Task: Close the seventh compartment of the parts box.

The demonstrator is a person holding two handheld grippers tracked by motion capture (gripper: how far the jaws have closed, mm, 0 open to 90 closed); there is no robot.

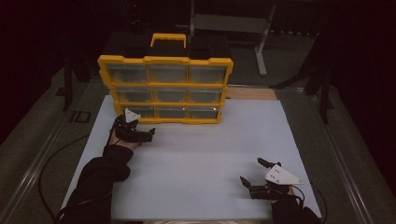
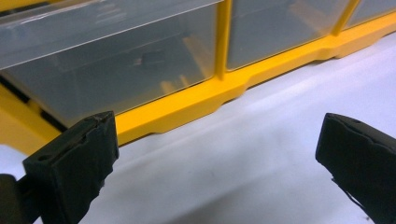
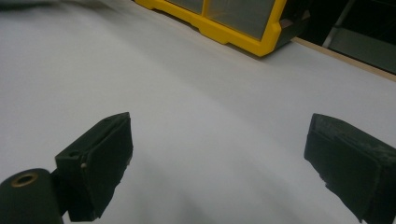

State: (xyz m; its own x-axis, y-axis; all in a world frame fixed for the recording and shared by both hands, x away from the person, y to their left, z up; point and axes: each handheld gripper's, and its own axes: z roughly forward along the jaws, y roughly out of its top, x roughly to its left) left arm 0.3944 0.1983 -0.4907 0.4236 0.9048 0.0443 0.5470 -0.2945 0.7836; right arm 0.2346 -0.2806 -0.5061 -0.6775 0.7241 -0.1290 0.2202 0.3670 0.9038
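both grippers stand wide, holding nothing. left gripper (image 1: 142,130) sits just beside the yellow organizer's (image 1: 166,59) bottom-left drawer (image 2: 116,70); right gripper (image 1: 254,172) rests near the white board's (image 1: 201,154) front edge, well apart.

My high view looks down at the yellow plastic drawer cabinet (image 1: 166,88) at 12 o'clock; both gripper views share it, the left one closest.

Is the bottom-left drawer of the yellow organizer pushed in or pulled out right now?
Pushed in, it seems. The bottom-left drawer sits level with its neighbours in the organizer; the open left gripper is beside it, holding nothing.
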